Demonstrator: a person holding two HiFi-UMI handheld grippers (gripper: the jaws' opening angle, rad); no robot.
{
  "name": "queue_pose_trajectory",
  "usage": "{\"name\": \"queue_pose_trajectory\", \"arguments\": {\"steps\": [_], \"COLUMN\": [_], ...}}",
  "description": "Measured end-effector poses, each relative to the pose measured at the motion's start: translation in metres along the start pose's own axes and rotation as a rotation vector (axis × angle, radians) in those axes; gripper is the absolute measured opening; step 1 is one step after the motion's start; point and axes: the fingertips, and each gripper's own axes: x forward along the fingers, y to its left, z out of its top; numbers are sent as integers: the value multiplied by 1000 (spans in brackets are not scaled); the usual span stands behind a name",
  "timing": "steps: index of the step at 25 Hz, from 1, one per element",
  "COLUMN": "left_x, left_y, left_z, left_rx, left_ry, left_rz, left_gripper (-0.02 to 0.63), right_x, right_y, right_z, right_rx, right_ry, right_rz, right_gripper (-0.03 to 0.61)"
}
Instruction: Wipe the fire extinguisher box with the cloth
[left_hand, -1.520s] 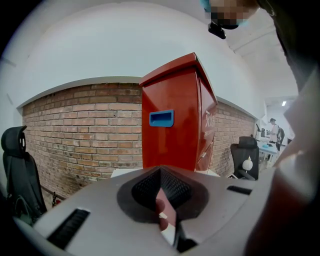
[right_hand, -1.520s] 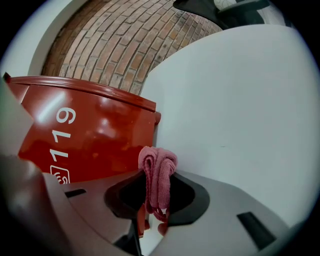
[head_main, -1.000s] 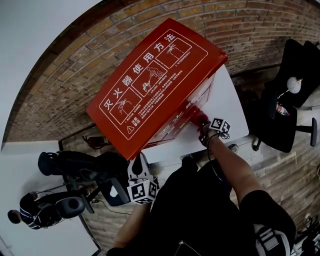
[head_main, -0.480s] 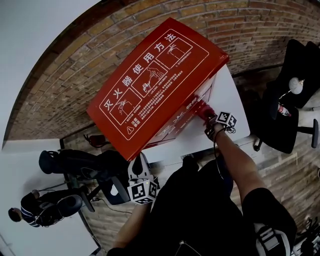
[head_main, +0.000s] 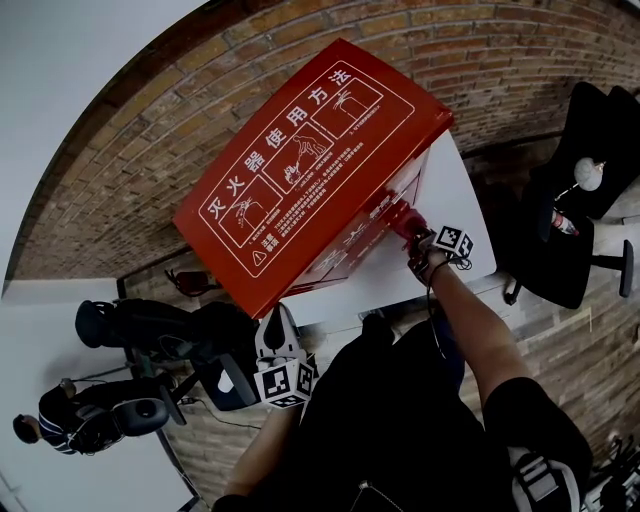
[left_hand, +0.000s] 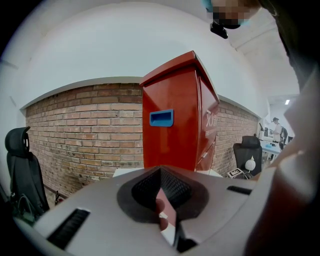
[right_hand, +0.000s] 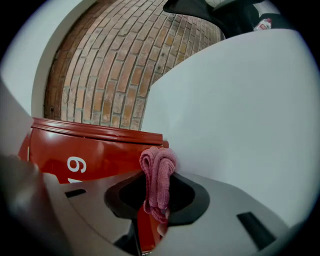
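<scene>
The red fire extinguisher box (head_main: 310, 165) stands on a white ledge (head_main: 455, 200) against a brick wall (head_main: 150, 130), with its printed instruction panel facing the head camera. The right gripper (right_hand: 159, 192) is at the right end of the box's near face, low down where that face meets the ledge. Its jaws are closed on a bunched pink cloth (right_hand: 157, 172). In the right gripper view, the cloth's folded end sits against the box's red edge. The left gripper (left_hand: 161, 192) is held close to the person's body, on the near left and well apart from the box. Its jaws are together with nothing between them. A black office chair (head_main: 580, 190) stands at the far right. Another person (head_main: 55, 425) sits at the near left.
</scene>
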Motion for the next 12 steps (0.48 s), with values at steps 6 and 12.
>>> {"name": "queue_pose_trajectory", "arguments": {"steps": [6,12], "left_x": [2,3], "left_y": [-7,-9], "left_z": [2,2], "left_rx": [4,6], "left_ry": [-6,-8], "left_rz": [-15,-25], "left_gripper": [28,28], "right_x": [-6,-10], "right_y": [12,19], "right_z": [4,4], "right_rx": [36,43], "right_ry": [-19,-14], "right_rz": [74,93], "right_gripper": [103,103]}}
